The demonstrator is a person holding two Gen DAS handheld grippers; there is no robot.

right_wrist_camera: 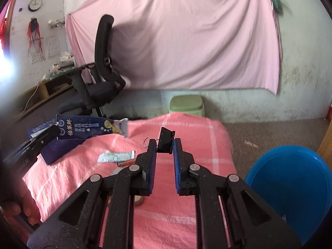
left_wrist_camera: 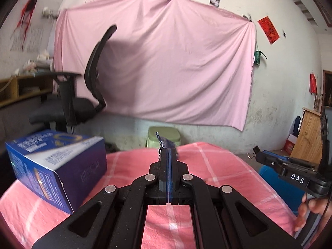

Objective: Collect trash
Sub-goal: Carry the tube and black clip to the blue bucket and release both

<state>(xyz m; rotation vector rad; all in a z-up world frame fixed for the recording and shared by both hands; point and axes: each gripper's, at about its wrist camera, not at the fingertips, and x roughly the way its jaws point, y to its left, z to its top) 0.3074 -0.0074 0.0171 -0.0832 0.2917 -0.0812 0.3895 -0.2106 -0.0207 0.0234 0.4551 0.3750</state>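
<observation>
My left gripper (left_wrist_camera: 168,149) is shut on a thin dark-blue sachet wrapper (left_wrist_camera: 162,142) that sticks up past its tips. In the right wrist view the same wrapper (right_wrist_camera: 89,129), printed with white characters, hangs from the left gripper (right_wrist_camera: 55,130) above the pink checked cloth (right_wrist_camera: 186,186). My right gripper (right_wrist_camera: 165,143) is shut on a black binder clip (right_wrist_camera: 166,140), held just above the cloth. The left wrist view shows the right gripper (left_wrist_camera: 257,152) at the far right with the clip at its tip. A small white-green sachet (right_wrist_camera: 116,157) and a battery (right_wrist_camera: 126,162) lie on the cloth.
A blue carton (left_wrist_camera: 56,166) stands on the cloth's left side. A blue bin (right_wrist_camera: 294,191) sits on the floor to the right of the table. A green stool (right_wrist_camera: 186,104) and a black office chair (right_wrist_camera: 99,83) stand beyond the far edge, before a pink sheet.
</observation>
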